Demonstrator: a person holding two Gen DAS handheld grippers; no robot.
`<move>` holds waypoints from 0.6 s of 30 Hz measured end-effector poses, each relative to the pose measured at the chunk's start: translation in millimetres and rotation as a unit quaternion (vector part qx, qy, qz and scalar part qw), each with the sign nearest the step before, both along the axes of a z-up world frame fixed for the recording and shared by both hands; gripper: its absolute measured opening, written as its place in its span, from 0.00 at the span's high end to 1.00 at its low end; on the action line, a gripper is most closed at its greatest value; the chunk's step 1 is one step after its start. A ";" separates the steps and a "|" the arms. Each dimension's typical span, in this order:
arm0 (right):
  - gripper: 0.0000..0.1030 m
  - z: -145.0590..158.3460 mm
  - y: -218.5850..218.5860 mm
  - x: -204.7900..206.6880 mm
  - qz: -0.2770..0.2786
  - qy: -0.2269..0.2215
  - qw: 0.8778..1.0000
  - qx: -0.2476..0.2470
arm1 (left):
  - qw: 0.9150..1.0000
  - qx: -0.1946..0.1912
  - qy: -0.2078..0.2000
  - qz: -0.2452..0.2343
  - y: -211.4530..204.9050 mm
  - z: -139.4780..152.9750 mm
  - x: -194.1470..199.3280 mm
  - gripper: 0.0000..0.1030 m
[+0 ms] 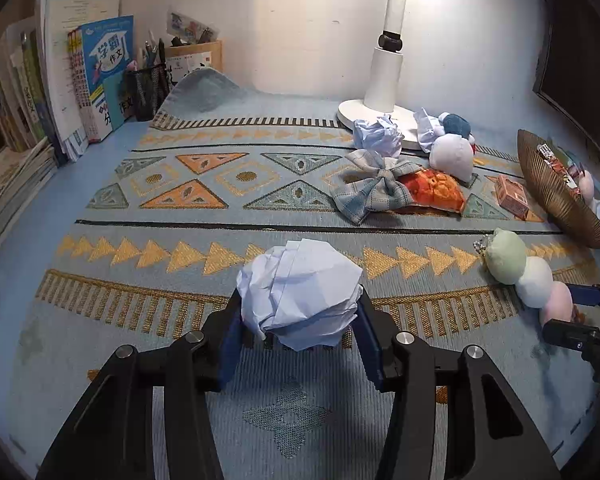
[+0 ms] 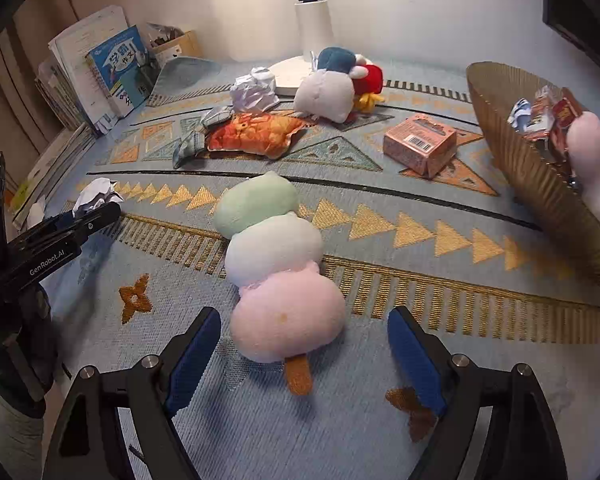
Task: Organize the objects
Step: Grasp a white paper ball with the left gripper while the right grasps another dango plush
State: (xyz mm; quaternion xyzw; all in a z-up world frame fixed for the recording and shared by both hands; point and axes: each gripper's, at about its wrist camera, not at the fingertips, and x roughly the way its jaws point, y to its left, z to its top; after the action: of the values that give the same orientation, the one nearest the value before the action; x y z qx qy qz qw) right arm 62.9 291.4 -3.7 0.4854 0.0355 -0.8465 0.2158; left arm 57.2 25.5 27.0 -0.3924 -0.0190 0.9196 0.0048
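My left gripper (image 1: 298,320) is shut on a crumpled white paper ball (image 1: 300,292), held just above the patterned blue cloth (image 1: 180,220); the ball also shows in the right wrist view (image 2: 96,196). My right gripper (image 2: 304,344) is open, its blue pads either side of the pink end of a three-ball dango plush (image 2: 276,264), which lies flat on the cloth; the plush also shows at the right of the left wrist view (image 1: 528,276). A ribbed gold bowl (image 2: 532,184) at the right holds snack packets and another pink plush.
Another paper ball (image 1: 378,134), a plaid bow (image 1: 374,186), an orange fish toy (image 2: 256,134), a white plush (image 2: 324,94) with blue and red plushes, and a pink box (image 2: 420,142) lie mid-cloth. A lamp base (image 1: 380,92) stands behind. Books (image 1: 84,80) line the left.
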 end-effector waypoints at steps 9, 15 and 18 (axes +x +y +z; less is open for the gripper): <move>0.38 -3.0 -31.1 7.6 0.041 0.062 0.996 0.054 | 1.000 -0.025 -0.006 0.004 5.8 -2.3 -0.6 0.53; 0.49 -2.0 -23.6 4.2 0.027 0.063 0.997 0.043 | 0.999 -0.047 -0.003 0.004 11.8 -2.1 0.6 0.53; 0.50 -1.2 -21.9 4.6 0.025 0.066 0.997 0.043 | 0.999 -0.048 -0.006 0.005 12.2 -2.5 -0.1 0.53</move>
State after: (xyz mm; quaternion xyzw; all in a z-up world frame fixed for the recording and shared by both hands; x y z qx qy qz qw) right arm 67.5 269.4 -5.0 0.4363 0.0984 -0.8686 0.2133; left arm 57.0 37.6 24.6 -0.3971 0.0227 0.9173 -0.0186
